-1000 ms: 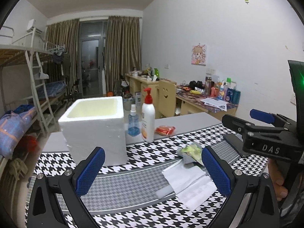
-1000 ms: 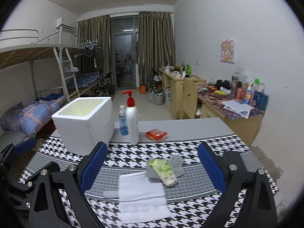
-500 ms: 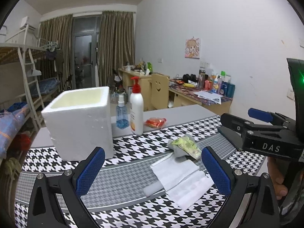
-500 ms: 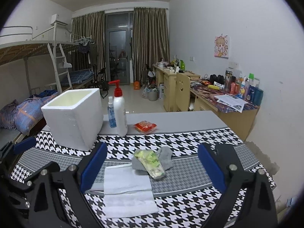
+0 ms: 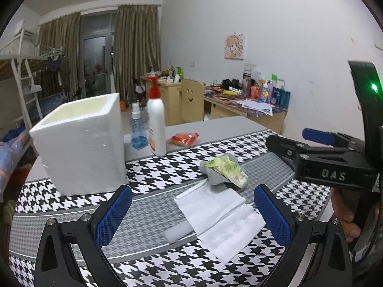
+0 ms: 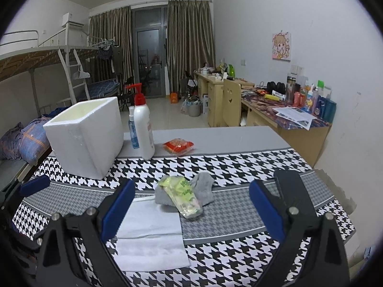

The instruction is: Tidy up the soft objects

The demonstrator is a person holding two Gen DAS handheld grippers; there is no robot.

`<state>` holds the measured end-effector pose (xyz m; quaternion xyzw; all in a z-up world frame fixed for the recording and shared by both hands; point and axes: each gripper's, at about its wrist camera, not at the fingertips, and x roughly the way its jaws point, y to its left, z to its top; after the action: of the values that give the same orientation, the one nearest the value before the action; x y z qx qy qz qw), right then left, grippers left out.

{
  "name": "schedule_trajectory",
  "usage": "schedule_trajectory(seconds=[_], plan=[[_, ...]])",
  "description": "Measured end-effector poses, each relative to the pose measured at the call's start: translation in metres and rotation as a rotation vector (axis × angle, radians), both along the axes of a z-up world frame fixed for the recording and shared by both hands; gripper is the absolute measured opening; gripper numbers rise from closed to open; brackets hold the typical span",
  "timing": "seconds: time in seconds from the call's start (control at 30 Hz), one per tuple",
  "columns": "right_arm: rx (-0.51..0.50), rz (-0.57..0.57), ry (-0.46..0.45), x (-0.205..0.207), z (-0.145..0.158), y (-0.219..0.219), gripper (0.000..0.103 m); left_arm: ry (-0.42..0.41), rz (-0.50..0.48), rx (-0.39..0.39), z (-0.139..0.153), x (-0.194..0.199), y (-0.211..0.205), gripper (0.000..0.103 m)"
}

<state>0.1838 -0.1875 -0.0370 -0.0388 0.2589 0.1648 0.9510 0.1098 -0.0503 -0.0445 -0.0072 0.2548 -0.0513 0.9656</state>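
Only the left wrist view shows a white roll [image 5: 178,232] under the folded cloth [image 5: 222,217] (the right view hides it). The left gripper [image 5: 192,217] and right gripper [image 6: 191,209] both gape wide, gripping nothing, with bare tablecloth [image 6: 239,165] running to the foam box [image 6: 88,131].

A shared dormitory room is shown. A metal bunk bed [image 6: 36,57] with a ladder [image 6: 76,76] is seen along the left wall, with bedding [image 6: 21,138] below it. Wooden desks [image 6: 296,124] crowded with bottles and papers are lined along the right wall, with a smiley-face chair [image 6: 231,100] between them. Brown curtains [image 6: 189,45] are drawn beside a glass balcony door [image 6: 149,62], and a cartoon poster [image 6: 281,46] is pinned up.
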Motion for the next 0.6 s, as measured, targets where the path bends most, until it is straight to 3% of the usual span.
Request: schedule_trajectory(seconds=[0.37, 0.6], plan=[[0.001, 0.007, 0.045, 0.014, -0.016, -0.013, 0.098, 0.047, -0.064, 0.022, -0.018, 0.011, -0.020, 0.102], [-0.016, 0.024, 0.084, 0.025, -0.027, -0.016, 0.098, 0.119, -0.130, 0.039, -0.034, 0.022, -0.034, 0.102]])
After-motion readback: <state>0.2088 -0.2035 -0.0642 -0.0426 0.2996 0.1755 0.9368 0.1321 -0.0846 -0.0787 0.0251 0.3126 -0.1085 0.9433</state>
